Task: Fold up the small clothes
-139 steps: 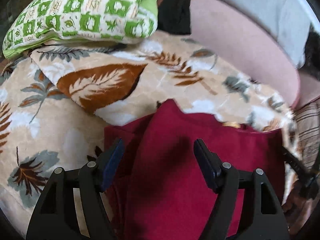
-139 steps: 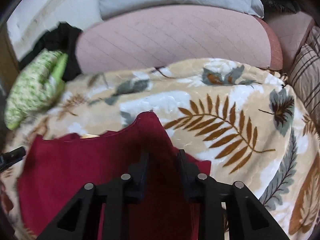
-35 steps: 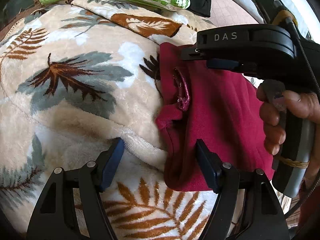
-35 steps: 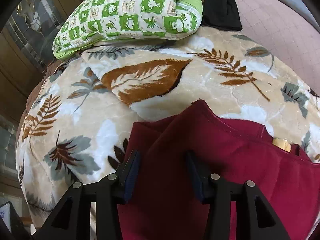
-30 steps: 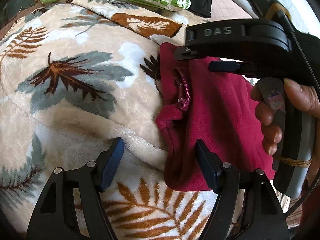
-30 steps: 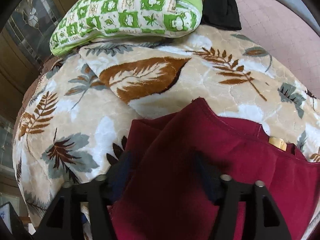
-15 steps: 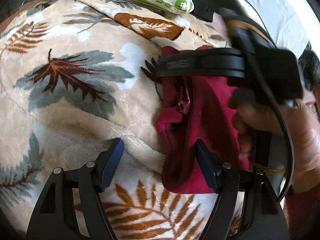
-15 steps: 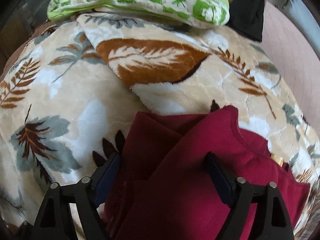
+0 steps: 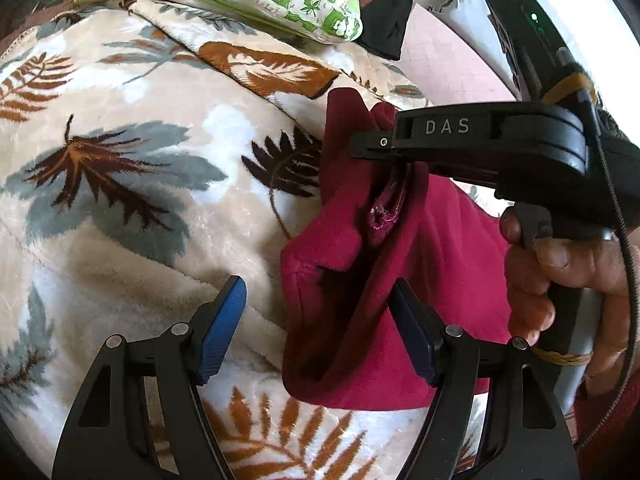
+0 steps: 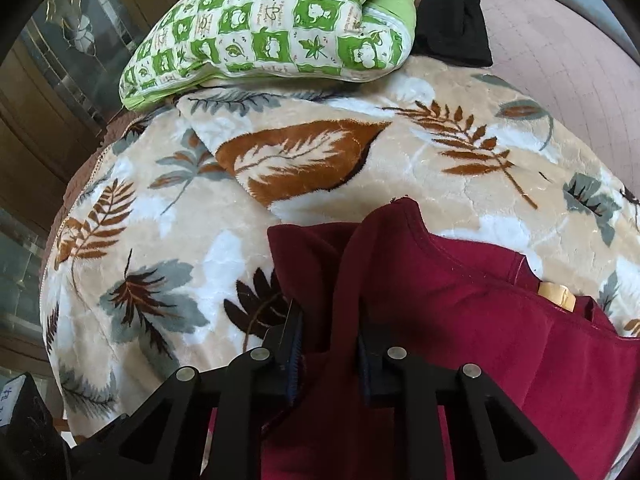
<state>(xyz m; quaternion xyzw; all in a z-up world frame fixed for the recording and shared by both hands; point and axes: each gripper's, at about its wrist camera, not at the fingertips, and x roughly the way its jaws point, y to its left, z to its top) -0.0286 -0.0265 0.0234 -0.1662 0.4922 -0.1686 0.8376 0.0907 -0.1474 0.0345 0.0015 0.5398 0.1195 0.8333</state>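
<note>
Gripping hand (image 9: 556, 276), left view only

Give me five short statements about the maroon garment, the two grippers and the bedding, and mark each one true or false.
1. The maroon garment lies on a leaf-print blanket. True.
2. The left gripper is clamped on the garment. False: its jaws stand wide apart, one pad over the blanket.
3. The right gripper has a fold of the garment between its jaws, which are closing. True.
4. The green checked pillow sits on top of the garment. False: it lies apart, at the blanket's far edge.
5. A bare hand holds the right gripper's handle. True.
</note>
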